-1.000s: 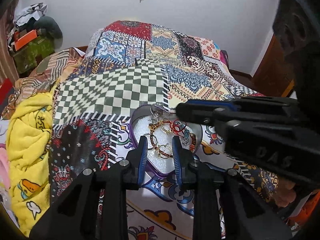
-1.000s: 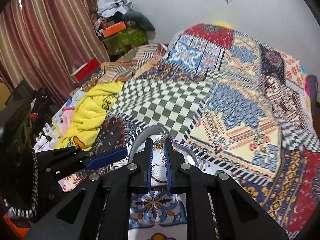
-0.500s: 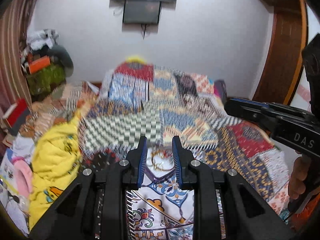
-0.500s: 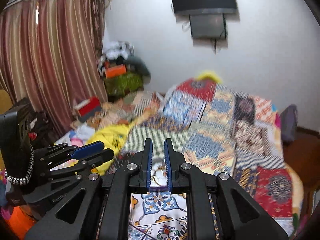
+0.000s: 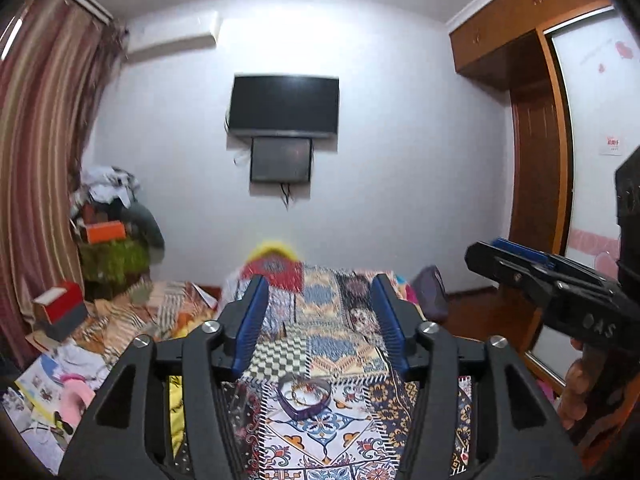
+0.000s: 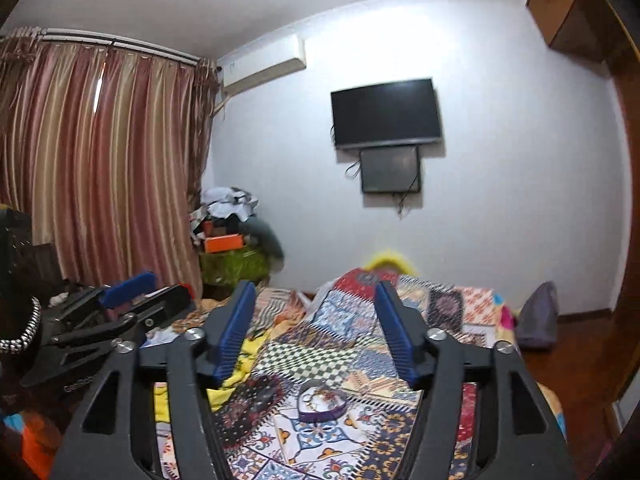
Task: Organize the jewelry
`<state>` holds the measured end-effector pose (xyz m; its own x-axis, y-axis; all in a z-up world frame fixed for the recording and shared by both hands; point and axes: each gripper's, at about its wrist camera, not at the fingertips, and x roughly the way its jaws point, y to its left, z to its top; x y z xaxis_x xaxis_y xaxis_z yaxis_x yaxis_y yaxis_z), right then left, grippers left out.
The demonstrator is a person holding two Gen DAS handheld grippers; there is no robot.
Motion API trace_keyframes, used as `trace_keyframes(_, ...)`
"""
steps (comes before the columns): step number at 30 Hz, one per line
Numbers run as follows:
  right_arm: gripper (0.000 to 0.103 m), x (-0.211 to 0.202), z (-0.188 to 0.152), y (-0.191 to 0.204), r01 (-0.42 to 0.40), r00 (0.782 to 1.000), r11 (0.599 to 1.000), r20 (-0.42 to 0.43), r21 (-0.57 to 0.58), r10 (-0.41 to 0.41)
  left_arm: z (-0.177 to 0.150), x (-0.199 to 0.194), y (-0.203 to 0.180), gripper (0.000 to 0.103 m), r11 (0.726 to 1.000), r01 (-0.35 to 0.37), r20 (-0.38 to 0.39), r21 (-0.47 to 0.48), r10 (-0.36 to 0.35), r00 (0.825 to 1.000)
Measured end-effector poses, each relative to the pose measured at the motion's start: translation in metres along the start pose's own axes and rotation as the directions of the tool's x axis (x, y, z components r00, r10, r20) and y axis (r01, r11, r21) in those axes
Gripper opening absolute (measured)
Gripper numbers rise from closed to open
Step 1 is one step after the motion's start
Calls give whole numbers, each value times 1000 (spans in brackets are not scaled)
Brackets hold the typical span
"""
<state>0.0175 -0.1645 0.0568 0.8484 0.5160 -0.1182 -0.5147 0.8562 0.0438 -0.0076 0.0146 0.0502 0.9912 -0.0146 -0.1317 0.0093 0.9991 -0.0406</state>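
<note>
A purple heart-shaped jewelry box [image 5: 305,397] lies open on the patterned bedspread [image 5: 320,312], with gold and red rings and bangles inside. It also shows in the right wrist view [image 6: 322,402]. My left gripper [image 5: 320,300] is open and empty, held well above and back from the box. My right gripper [image 6: 314,308] is open and empty too, also raised away from the box. The right gripper shows at the right of the left wrist view [image 5: 552,280], and the left gripper at the left of the right wrist view [image 6: 120,312].
A yellow blanket [image 6: 248,356] lies on the bed's left side. Clutter and boxes [image 5: 112,248] pile up in the left corner by the curtain [image 6: 100,168]. A TV [image 5: 285,105] hangs on the far wall. A wooden wardrobe [image 5: 536,140] stands at the right.
Both grippers have pulled up and back from the jewelry box, which now looks small and far below. Both pairs of jaws have opened wide from nearly shut.
</note>
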Motion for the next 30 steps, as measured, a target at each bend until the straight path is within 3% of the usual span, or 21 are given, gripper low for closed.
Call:
trace_keyframes(2,84,0,-3,1,32,999,999,18,-2,-32,0,-11,-4,78,1000,-24,22,3,24,999)
trace_keyframes(5,98,-2,-7,3,90,995,996,37,-3,-90,-2,-23,-9,97,999,-49,51,5,49,997)
trace_keyframes(7,102,-3,-8,2,103,994,995,41,5,-103,-3,-24,-9,99,997,-71,51,8,71,996)
trace_keyframes(30,103,-20,-18,-1,112,994,994,1,3,-112,-12,-23,-14,102,996,-87,16,-15,88,996)
